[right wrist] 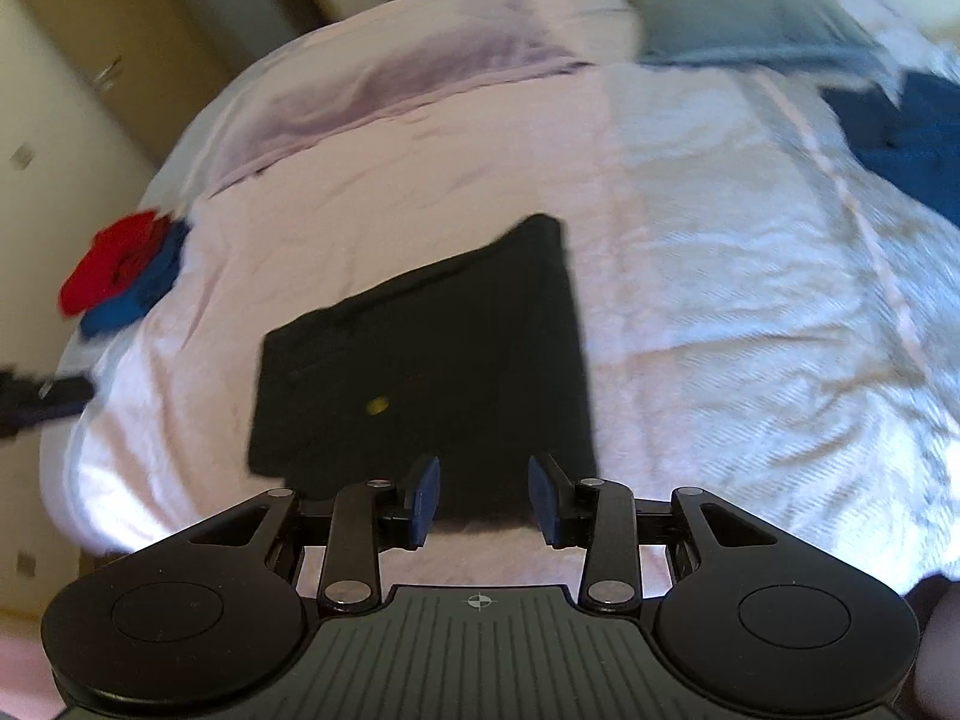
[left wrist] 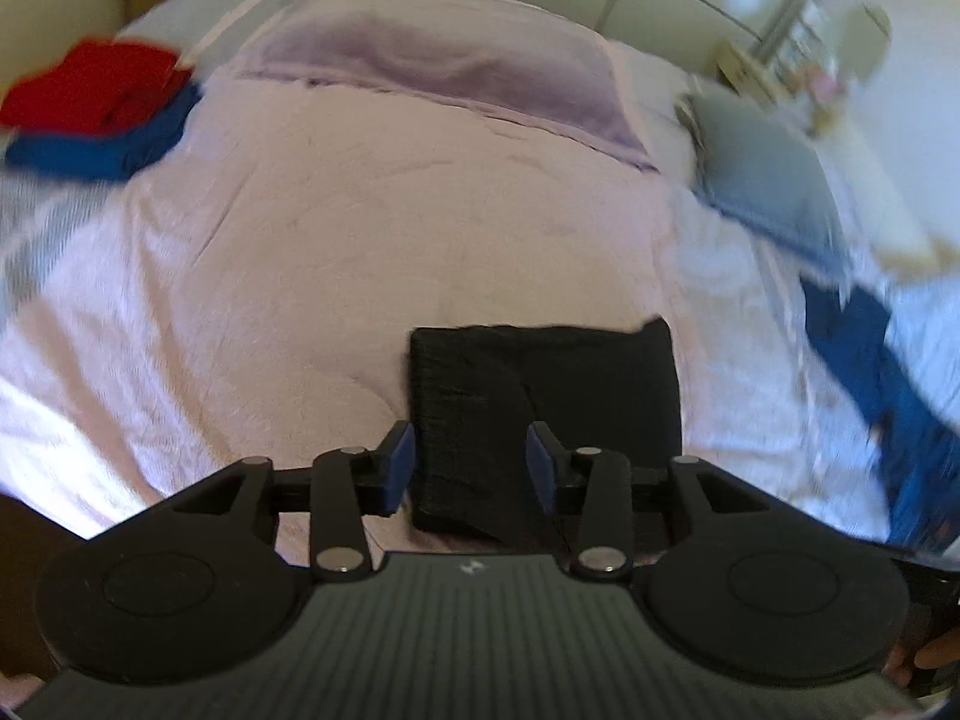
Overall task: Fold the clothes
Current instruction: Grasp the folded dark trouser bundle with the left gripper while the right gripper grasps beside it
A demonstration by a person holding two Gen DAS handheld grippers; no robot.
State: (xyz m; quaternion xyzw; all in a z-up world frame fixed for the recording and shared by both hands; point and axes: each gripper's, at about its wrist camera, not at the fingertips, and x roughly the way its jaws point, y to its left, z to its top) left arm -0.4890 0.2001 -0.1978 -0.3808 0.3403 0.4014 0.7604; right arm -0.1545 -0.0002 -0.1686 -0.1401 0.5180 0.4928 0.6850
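1. A black folded garment (right wrist: 432, 360) lies flat on the pale pink bedspread (right wrist: 720, 210), a tidy rectangle near the bed's near edge. A small yellow spot shows on its dark cloth in the right wrist view.

2. The left gripper (left wrist: 471, 468) is low over that garment's near edge, at about 6 o'clock in its own view. Its jaws stand apart, a moderate gap, with the black cloth seen between the blue pads (left wrist: 399, 462). I cannot tell whether the pads touch the fabric; nothing is pinched.

3. The right gripper (right wrist: 483, 498) is at the garment's near edge too, jaws parted about as much, the blue pads (right wrist: 426, 495) framing the cloth's hem and the bedspread below it. It holds nothing.

4. At about 10 o'clock from the left gripper, far across the bed, a red garment (left wrist: 96, 87) sits folded on top of a blue garment (left wrist: 102, 147), the two touching as a small stack.

5. At about 2 o'clock, a grey pillow (left wrist: 762, 174) rests near the bed's right side, and just beside it, toward 3 o'clock, a dark blue cloth (left wrist: 870, 372) lies spread out, blurred.

6. A lilac pillow (left wrist: 444, 66) lies at 12 o'clock at the head of the bed.

7. Both views are softened by blur, so fine folds cannot be made out.
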